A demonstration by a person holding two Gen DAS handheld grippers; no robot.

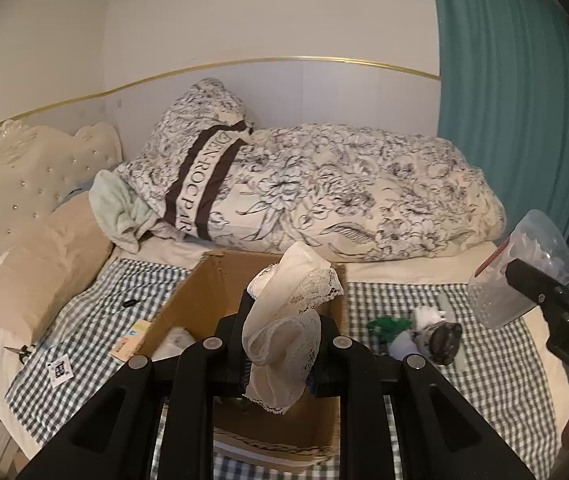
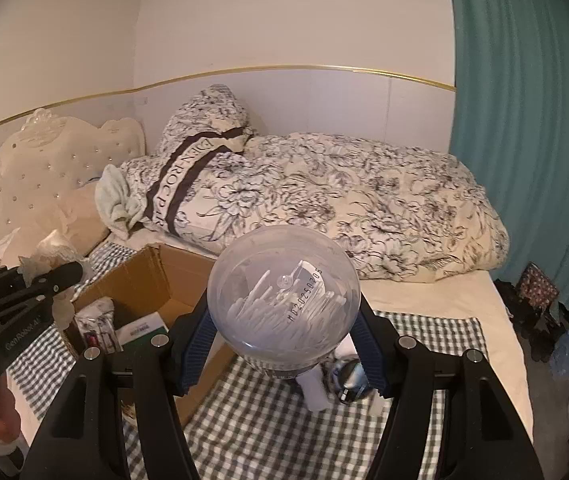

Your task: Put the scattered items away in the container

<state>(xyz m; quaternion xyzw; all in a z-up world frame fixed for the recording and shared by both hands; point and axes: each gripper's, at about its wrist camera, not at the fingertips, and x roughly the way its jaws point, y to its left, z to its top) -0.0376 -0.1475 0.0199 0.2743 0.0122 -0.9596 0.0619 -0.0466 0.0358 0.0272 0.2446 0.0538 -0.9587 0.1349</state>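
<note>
— While both tools are raised over the bed, how is the left gripper (image 1: 280, 344) posed?

— It is held level above the open brown cardboard box (image 1: 188, 300), pointed toward the wall. Its jaws are drawn close on a cream lace-trimmed cloth (image 1: 288, 320), which is pinched between them, its folds standing above and hanging below the fingers, over the box's opening.

— And the right gripper (image 2: 284, 344)?

— It is lifted just right of the box, over the blue-and-white checked cloth (image 2: 424, 332) spread on the mattress. A clear round plastic tub of white cotton swabs (image 2: 284, 300) is clamped between its blue-padded fingers (image 2: 192, 348), which are spread only as wide as the tub. The tub's printed base is turned to the camera and the swabs are seen through it.

— What is left scattered?

— A small white-and-dark bundle (image 1: 432, 332) and a green item (image 1: 388, 326) are seen on the checked cloth, right of the box. White packets (image 2: 96, 320) and a green-and-white carton (image 2: 144, 330) are lying inside the box.
</note>
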